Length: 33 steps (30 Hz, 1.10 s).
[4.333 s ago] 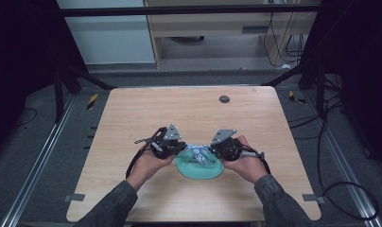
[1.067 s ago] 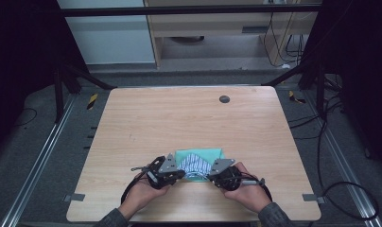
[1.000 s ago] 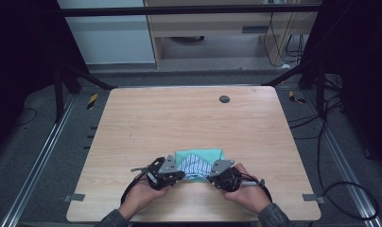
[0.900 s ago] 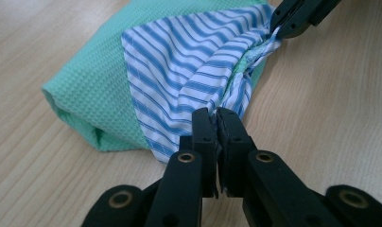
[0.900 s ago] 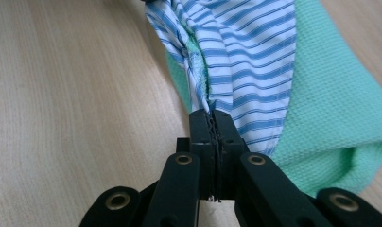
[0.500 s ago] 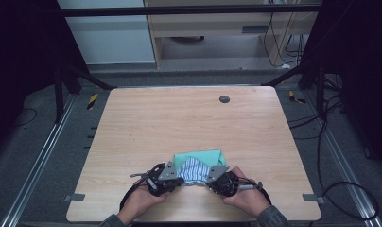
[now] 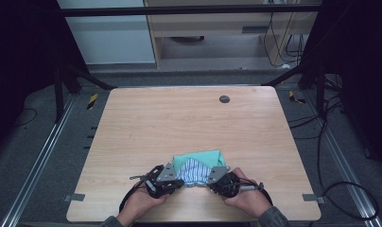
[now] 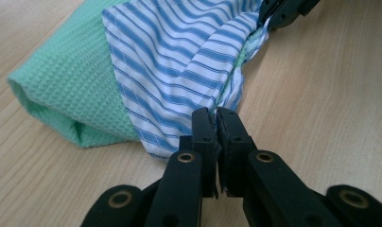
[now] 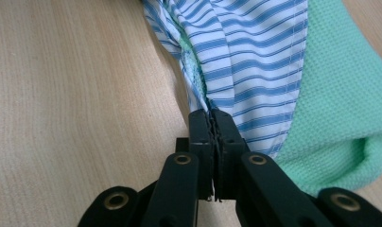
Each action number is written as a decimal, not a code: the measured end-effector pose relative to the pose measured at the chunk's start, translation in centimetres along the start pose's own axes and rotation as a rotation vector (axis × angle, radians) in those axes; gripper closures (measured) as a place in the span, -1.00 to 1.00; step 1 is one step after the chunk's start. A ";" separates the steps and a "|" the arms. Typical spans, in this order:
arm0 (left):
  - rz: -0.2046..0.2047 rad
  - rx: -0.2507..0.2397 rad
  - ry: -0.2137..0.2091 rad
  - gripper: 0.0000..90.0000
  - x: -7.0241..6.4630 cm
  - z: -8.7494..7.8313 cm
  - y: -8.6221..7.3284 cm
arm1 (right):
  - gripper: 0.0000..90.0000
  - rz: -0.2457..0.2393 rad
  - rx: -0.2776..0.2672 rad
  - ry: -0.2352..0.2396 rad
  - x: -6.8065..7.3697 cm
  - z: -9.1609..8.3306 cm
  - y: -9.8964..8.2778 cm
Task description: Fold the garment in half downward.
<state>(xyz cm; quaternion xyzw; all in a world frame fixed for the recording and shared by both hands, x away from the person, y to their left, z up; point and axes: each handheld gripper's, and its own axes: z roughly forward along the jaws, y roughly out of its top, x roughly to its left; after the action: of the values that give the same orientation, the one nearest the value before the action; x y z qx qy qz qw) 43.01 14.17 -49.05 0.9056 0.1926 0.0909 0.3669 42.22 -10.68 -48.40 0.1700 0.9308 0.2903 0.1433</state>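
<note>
Tabletop [image 7: 189, 123] of pale wood grain, square, seen from the high view; small dark round disc [image 7: 224, 99] set near its far edge, well apart from everything else.

Blue-and-white striped woven cloth [image 7: 193, 171] lies bunched near the near edge, centred, resting on top of a mint-green waffle-textured cloth [image 7: 201, 156] whose far part shows beyond the stripes. Both fabrics sit on the tabletop between the two hands.

Left gripper [image 7: 176, 179]: held in the person's left hand [image 7: 141, 202], jaws pressed together on the left near corner of the striped cloth. In the left gripper view the left gripper [image 8: 216, 118] has its jaws closed with a gathered fold of striped cloth [image 8: 179, 61] pinched at the tips; green cloth [image 8: 66, 85] lies to the left, under the stripes, its folded edge on the wood. Other gripper's black tip shows at the top right of that view, on the far end of the striped cloth.

Right gripper [image 7: 210, 182]: held in the person's right hand [image 7: 246, 198], jaws likewise closed on the right near corner. In the right gripper view the right gripper [image 9: 212, 117] clamps a bunched striped edge [image 9: 255, 56]; green cloth [image 9: 350, 104] spreads to the right, beneath it.

Striped fabric spans between the two grippers, creased and slack in the middle.
</note>
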 end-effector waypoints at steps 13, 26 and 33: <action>-0.077 -0.106 0.065 0.39 0.0 -3.5 -1.1 | 0.14 0.148 -0.069 -0.077 0.0 -2.4 -2.8; -0.227 -0.108 0.216 -0.23 3.7 -4.7 -2.9 | -0.49 0.296 -0.065 -0.177 -2.7 -2.5 -4.3; -0.299 -0.082 0.292 -0.54 5.3 -4.9 -4.0 | -0.72 0.377 -0.056 -0.227 -4.2 -2.5 -5.1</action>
<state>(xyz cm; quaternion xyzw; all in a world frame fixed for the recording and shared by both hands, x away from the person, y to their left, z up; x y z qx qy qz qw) 45.24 22.11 -48.22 0.8284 0.3721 0.1733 0.3812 43.91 -17.51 -48.73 0.3684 0.8520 0.3169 0.1949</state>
